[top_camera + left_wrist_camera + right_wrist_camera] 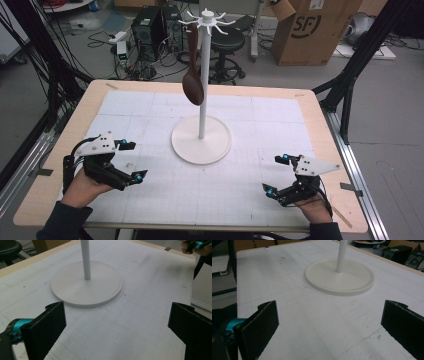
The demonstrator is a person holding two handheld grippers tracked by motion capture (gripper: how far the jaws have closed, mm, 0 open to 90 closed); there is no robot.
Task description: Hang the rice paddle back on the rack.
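Note:
A white stand (203, 75) with a round base (201, 145) rises from the middle of the table, and hooks ring its top. A dark brown spoon (192, 75) hangs from one hook on the left side. My left gripper (131, 160) rests at the front left, open and holding nothing. My right gripper (278, 173) rests at the front right, also open and holding nothing. In the left gripper view the stand's base (86, 287) lies ahead between the jaws. In the right gripper view that base (340, 277) lies ahead too.
A white gridded mat (200, 150) covers the wooden table (60, 150). Behind the table stand a cardboard box (312, 30), a black stool (227, 47), computer cases (150, 30) and loose cables. Black frame legs stand at both sides.

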